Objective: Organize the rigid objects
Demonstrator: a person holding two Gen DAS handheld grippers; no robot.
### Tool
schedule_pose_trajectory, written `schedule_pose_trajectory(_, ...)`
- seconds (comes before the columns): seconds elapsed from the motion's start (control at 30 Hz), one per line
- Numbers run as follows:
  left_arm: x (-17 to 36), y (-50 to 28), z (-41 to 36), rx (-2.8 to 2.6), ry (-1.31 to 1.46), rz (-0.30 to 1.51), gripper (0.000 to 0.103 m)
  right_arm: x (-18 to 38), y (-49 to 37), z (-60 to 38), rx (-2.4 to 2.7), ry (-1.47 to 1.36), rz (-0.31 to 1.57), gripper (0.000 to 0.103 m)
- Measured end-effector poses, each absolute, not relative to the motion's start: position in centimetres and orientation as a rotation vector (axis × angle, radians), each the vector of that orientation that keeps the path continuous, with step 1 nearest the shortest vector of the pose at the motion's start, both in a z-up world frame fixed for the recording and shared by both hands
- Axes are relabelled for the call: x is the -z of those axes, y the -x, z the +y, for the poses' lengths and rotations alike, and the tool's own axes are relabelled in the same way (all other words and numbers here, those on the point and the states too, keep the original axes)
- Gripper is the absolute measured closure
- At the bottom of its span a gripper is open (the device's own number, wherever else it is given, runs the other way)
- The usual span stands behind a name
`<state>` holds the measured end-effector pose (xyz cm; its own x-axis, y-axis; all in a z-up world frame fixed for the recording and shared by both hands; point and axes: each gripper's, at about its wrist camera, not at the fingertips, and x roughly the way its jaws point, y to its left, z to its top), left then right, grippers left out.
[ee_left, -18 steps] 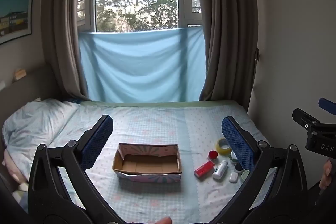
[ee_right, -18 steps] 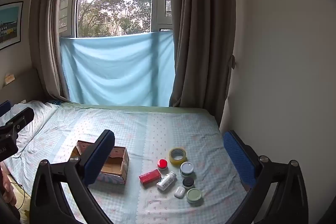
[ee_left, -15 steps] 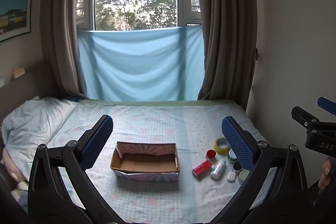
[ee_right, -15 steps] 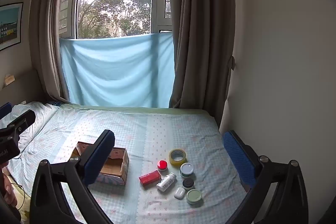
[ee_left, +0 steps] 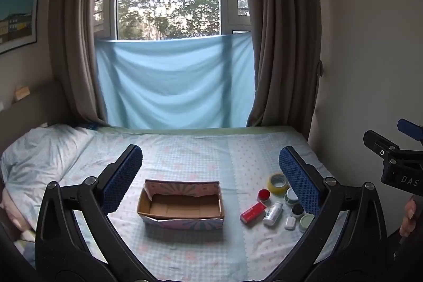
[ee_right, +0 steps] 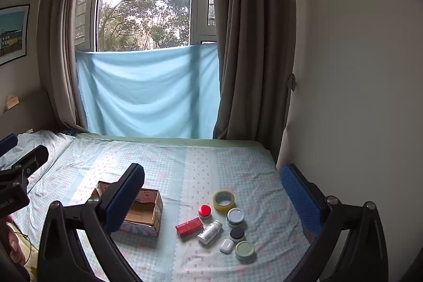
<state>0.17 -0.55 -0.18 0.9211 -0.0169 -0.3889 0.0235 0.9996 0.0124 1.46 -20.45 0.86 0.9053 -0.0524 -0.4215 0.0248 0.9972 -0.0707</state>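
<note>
We held both tongs spread wide over the near edge of the bed (ee_left: 185, 149), nothing between the pads: left tongs (ee_left: 208, 181) framed the box, right tongs (ee_right: 211, 202) framed the small items. Just past them sat the open cardboard box (ee_left: 181, 202), empty, patterned outside, upright on the checked sheet. To its right lay a loose cluster, apart from the box: a red packet (ee_right: 189, 226) lying flat, a white bottle (ee_right: 209, 231) on its side just beside it, a white earbud case (ee_right: 226, 245), a pale green lidded jar (ee_right: 244, 249) nearest the bed's near edge, a small black jar (ee_right: 237, 233), a white-lidded jar (ee_right: 235, 216), a red-capped round container (ee_right: 204, 210), and farthest of the group a yellow tape roll (ee_right: 224, 200) lying flat. In the left view our right tongs' frame showed at the right edge with a hand (ee_left: 408, 216) beneath it. A pillow (ee_left: 39, 157) lay at the bed's left side. Beyond the bed hung a light blue cloth (ee_left: 174, 81) across the lower window, brown curtains (ee_left: 285, 31) either side, trees outside. A framed picture (ee_left: 17, 17) hung on the left wall.
</note>
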Motion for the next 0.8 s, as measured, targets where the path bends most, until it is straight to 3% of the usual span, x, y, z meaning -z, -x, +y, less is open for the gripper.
schedule_pose_trajectory(0.8, 0.35, -0.76, -0.89, 0.014, -0.018, 0.409, 0.000, -0.62, -2.20, -20.96, 0.041, 0.060, 0.446, 0.000)
